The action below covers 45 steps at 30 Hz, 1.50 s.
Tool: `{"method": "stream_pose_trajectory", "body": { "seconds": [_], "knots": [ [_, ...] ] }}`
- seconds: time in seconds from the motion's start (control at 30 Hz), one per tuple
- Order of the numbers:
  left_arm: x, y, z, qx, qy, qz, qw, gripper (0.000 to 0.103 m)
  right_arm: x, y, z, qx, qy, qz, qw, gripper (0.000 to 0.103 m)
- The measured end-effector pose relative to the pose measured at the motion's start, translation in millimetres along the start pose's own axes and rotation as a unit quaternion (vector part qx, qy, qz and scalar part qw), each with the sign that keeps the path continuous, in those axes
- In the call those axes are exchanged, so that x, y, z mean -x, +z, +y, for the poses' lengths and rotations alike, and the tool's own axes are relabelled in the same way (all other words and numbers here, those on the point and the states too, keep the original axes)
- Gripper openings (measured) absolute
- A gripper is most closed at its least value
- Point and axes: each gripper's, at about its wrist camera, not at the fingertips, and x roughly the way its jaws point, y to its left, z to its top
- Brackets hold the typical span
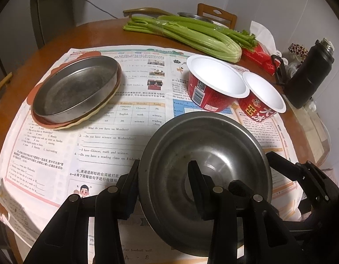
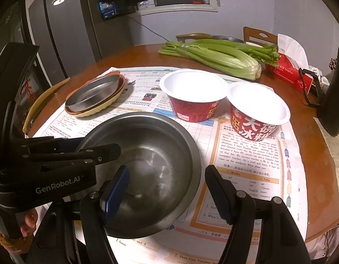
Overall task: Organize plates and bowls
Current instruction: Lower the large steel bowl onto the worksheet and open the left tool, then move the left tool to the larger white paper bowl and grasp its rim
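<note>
Counted one steel bowl [image 1: 204,165], two red cups [image 2: 194,96], three stacked plates [image 1: 74,92]; "GenRobot.AI" read on left hand-held gripper [image 1: 163,184], clamped on bowl rim; right hand-held gripper [image 2: 167,189] straddled opposite rim, grip unclear.

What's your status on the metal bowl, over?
Left gripper straddling metal bowl rim, grip unclear. Right gripper open across the opposite rim. Bowl on newspaper; two red cups close behind.
</note>
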Motion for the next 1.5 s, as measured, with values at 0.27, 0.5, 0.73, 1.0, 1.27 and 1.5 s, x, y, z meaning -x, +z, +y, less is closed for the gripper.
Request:
{"method": "stream_pose_trajectory", "body": {
  "seconds": [0.27,0.5,0.73,1.0,1.27,1.5],
  "knots": [
    [8,2,0,0.000,0.005,-0.011,0.9999,0.044,7,3,-2,-0.007,0.003,-0.008,1.000,0.071],
    [21,6,1,0.001,0.008,-0.028,0.9996,0.044,20,7,-6,-0.019,0.008,-0.030,0.999,0.071],
    [33,10,2,0.002,0.004,-0.043,0.9991,0.044,28,12,-18,-0.052,0.025,-0.042,0.997,0.071],
    [41,26,2,-0.003,-0.005,-0.058,0.9983,0.044,28,22,-31,-0.085,0.040,-0.042,0.995,0.071],
    [32,53,0,-0.010,-0.013,-0.063,0.9979,0.044,6,37,-45,-0.121,0.053,-0.024,0.991,0.071],
    [11,80,-5,-0.021,-0.021,-0.057,0.9980,0.044,-19,51,-55,-0.144,0.060,-0.007,0.988,0.071]
  ]
}}
